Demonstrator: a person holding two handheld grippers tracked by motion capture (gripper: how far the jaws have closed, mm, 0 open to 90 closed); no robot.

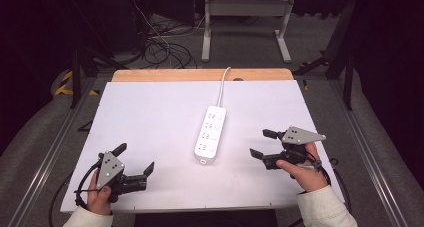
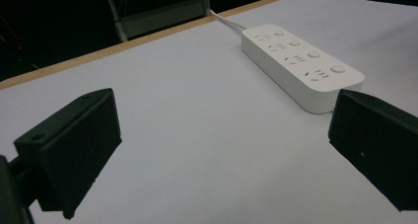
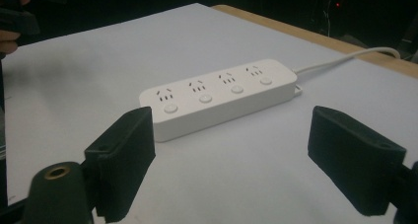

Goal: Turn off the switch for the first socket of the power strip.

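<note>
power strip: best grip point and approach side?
Grip the power strip across its narrow width, near the free end closest to the person, jaws on the two long side walls. It lies flat, and its cord leaves the far end. The right gripper, open and facing it, looks best placed; the left gripper is also open.

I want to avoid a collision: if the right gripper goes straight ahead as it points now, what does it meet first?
Probably the white plastic power strip, lying ahead between the open right gripper fingers; only bare white tabletop lies before it.

Lab-type recording space: white-topped table (image 1: 150, 117), dark surroundings, cable tangle (image 1: 160, 47) on grey floor, metal frame stand (image 1: 247, 17) behind.
</note>
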